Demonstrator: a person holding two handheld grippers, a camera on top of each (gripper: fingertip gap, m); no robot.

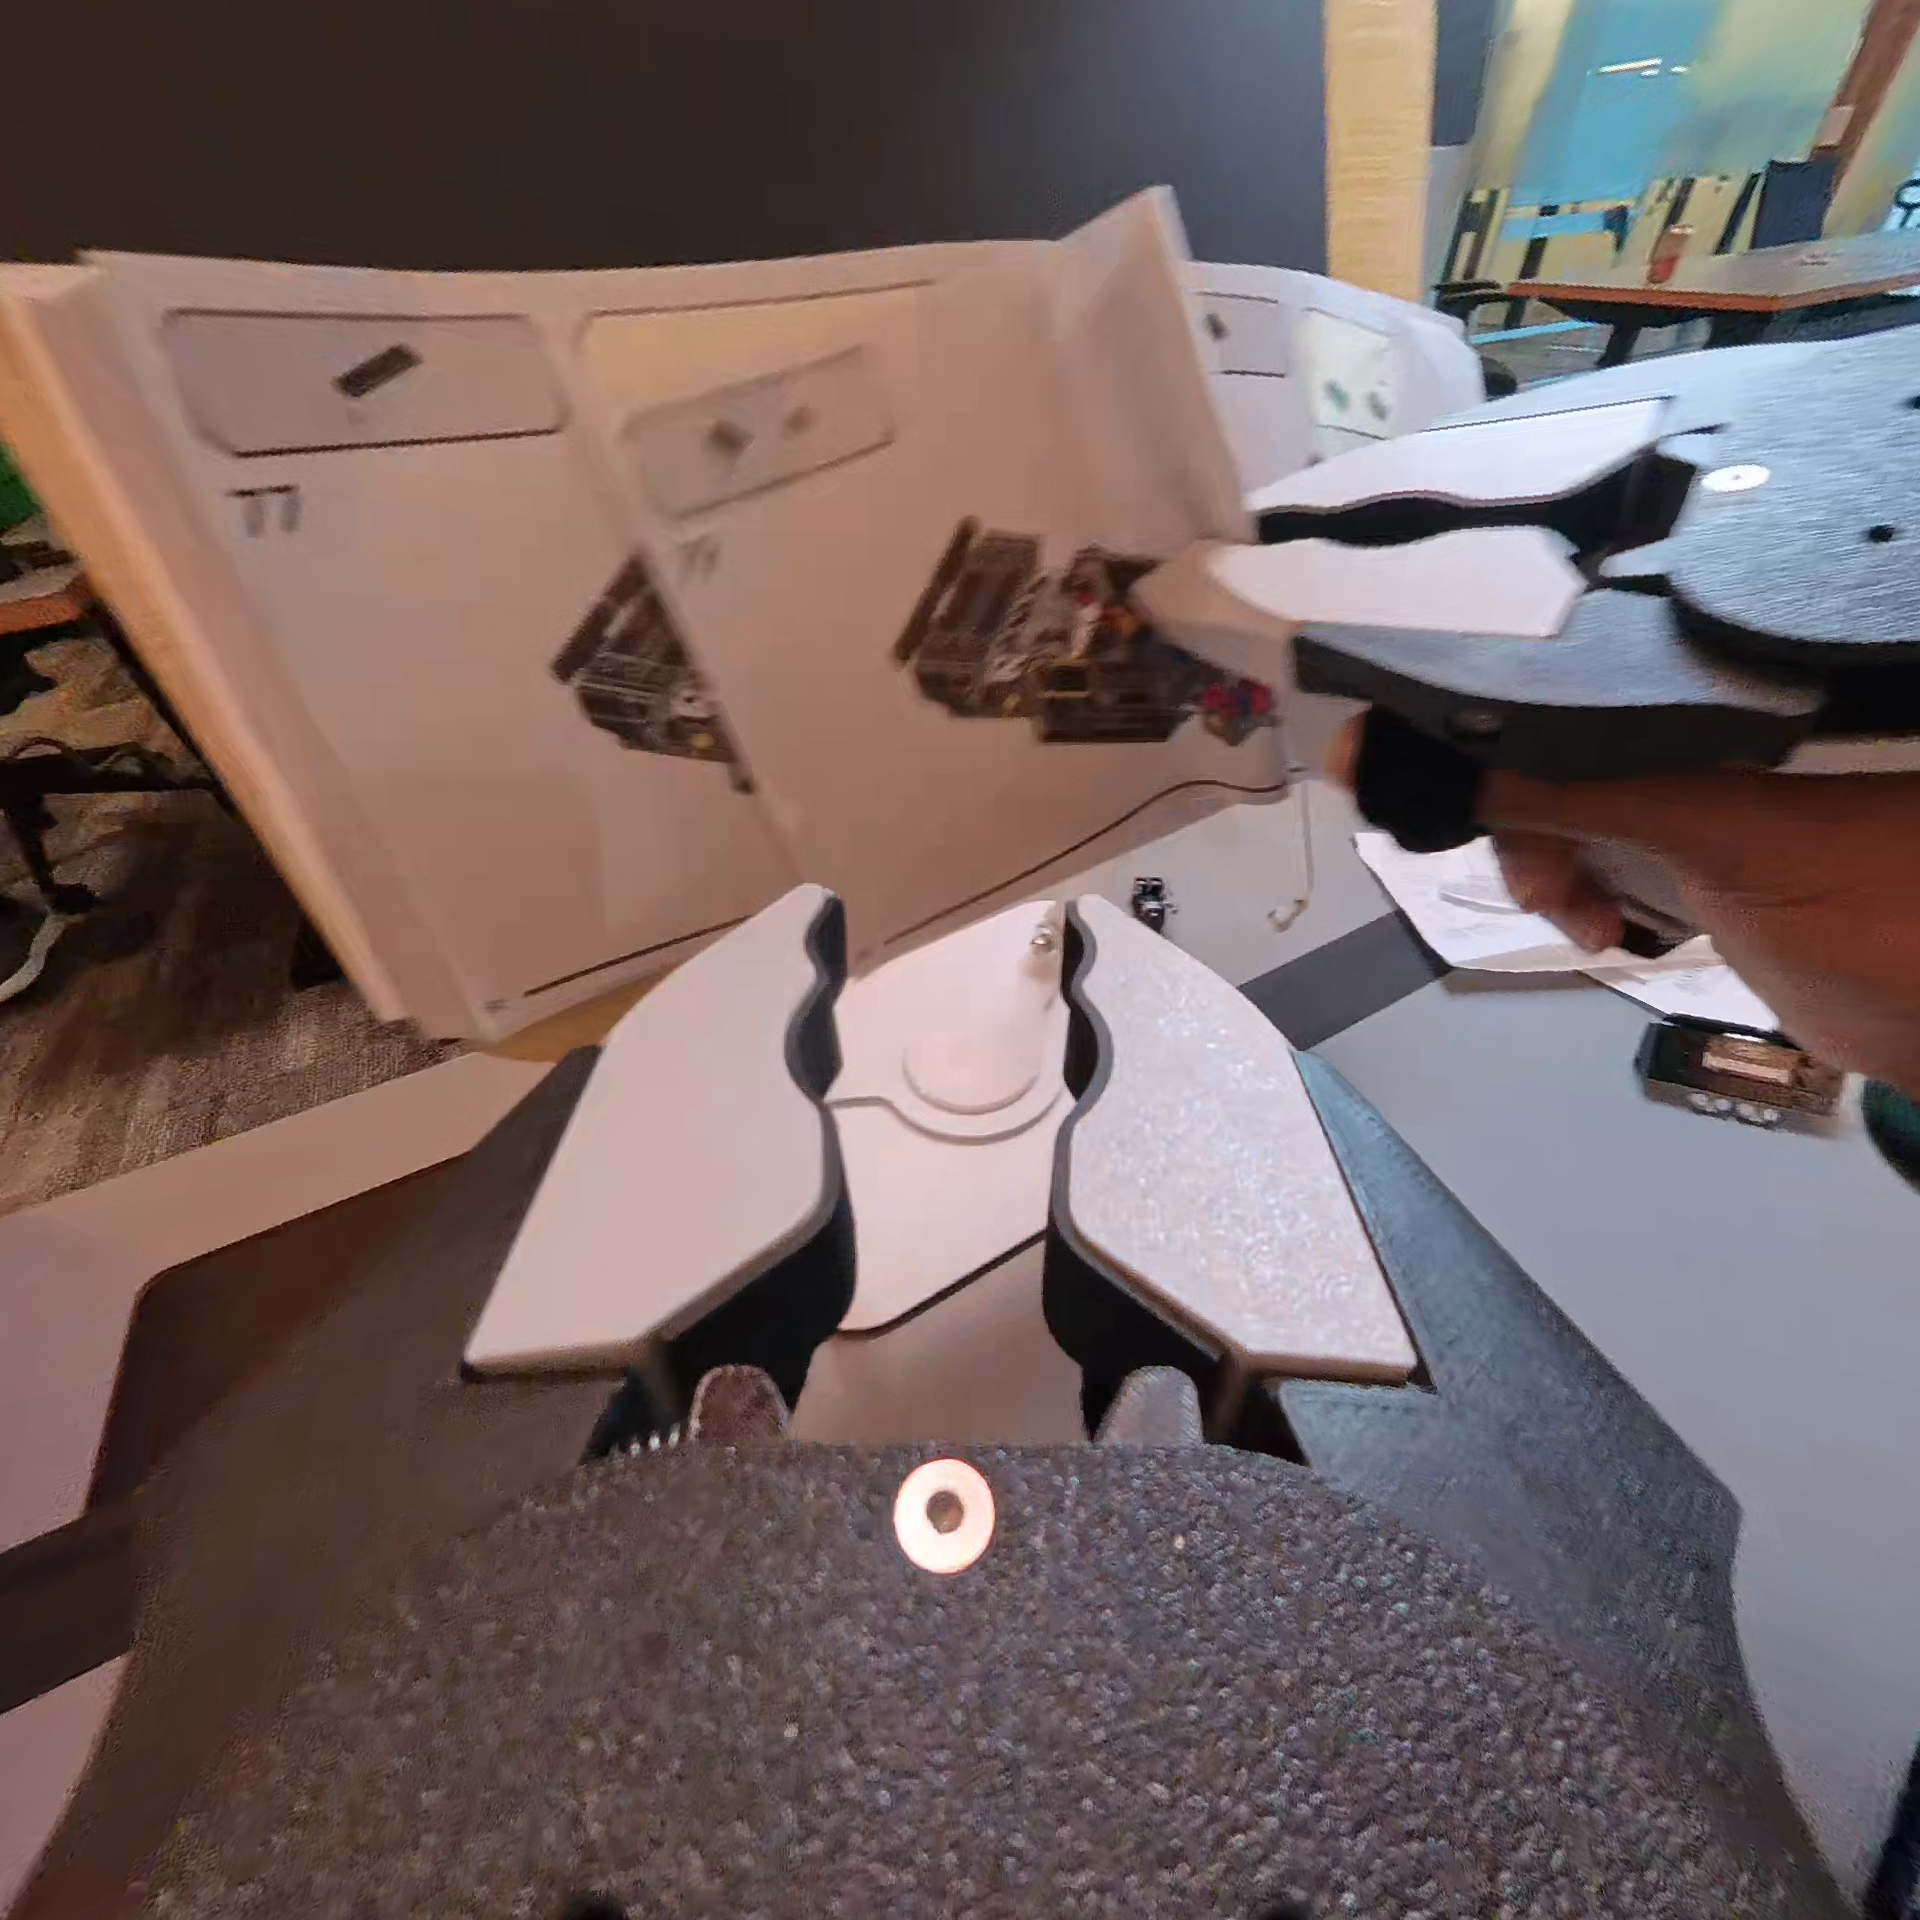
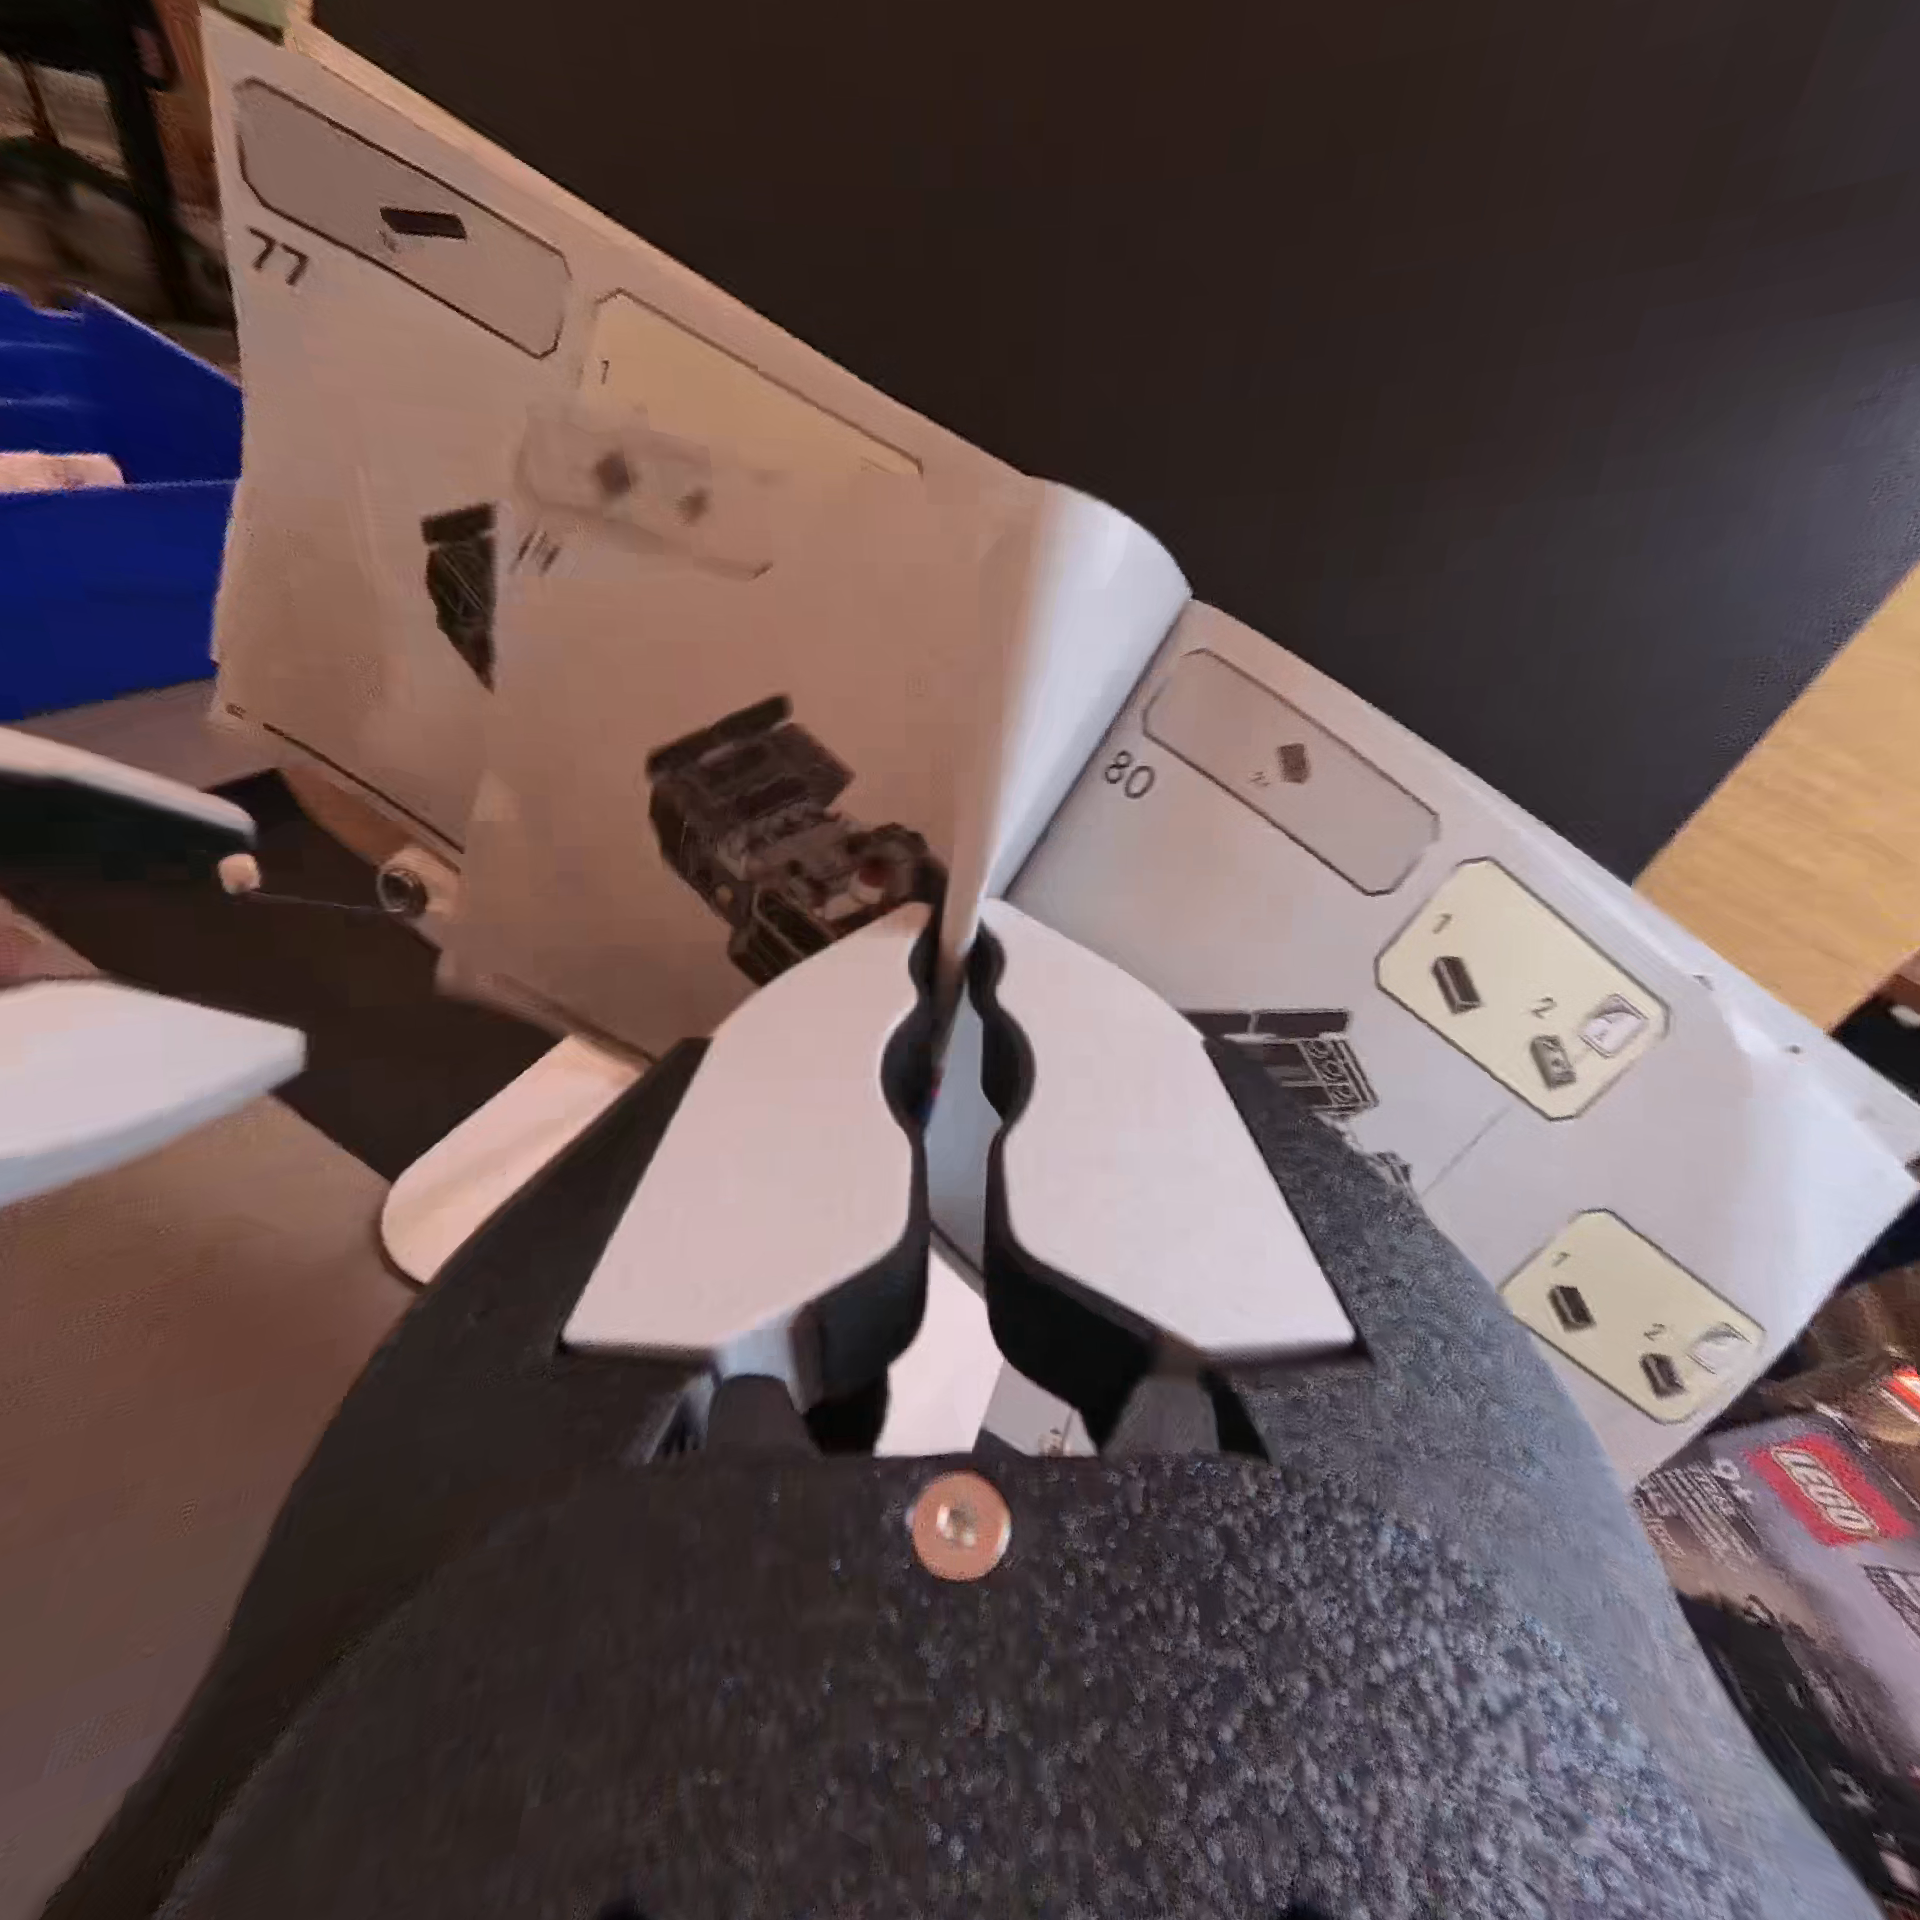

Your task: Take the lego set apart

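The right gripper (image 2: 951,971) is pinched on a single page (image 2: 1049,665) of the instruction booklet (image 1: 499,644), and the coming move turns on that page. It rises straight ahead of the fingertips, edge-on between them, and curls over toward the left. The bound booklet stands propped beyond the fingers, its long axis running crosswise to them, with open pages to the left of the grip and further pages (image 2: 1455,935) lying back to the right. The two white fingers are nearly together, with only the thin sheet and the scalloped gap of their inner edges between them, so I judge this a firm hold on paper alone.

The left gripper (image 1: 951,925) is the farther of the two from the page. Its fingers stand well apart and hold nothing. Between them only the white stand base (image 1: 966,1091) shows, below and ahead, and the booklet's lower edge lies just beyond the fingertips, not touching them. In this view the right gripper (image 1: 1195,582) comes in from the right, carried by a hand (image 1: 1745,883), and meets the booklet at its right-hand edge.

The built lego set itself I cannot find in either view. Only its box (image 2: 1797,1558) shows, low and to the right of the right fingers, near them but apart. So the step in hand looks like turning a page, with taking pieces apart not yet begun
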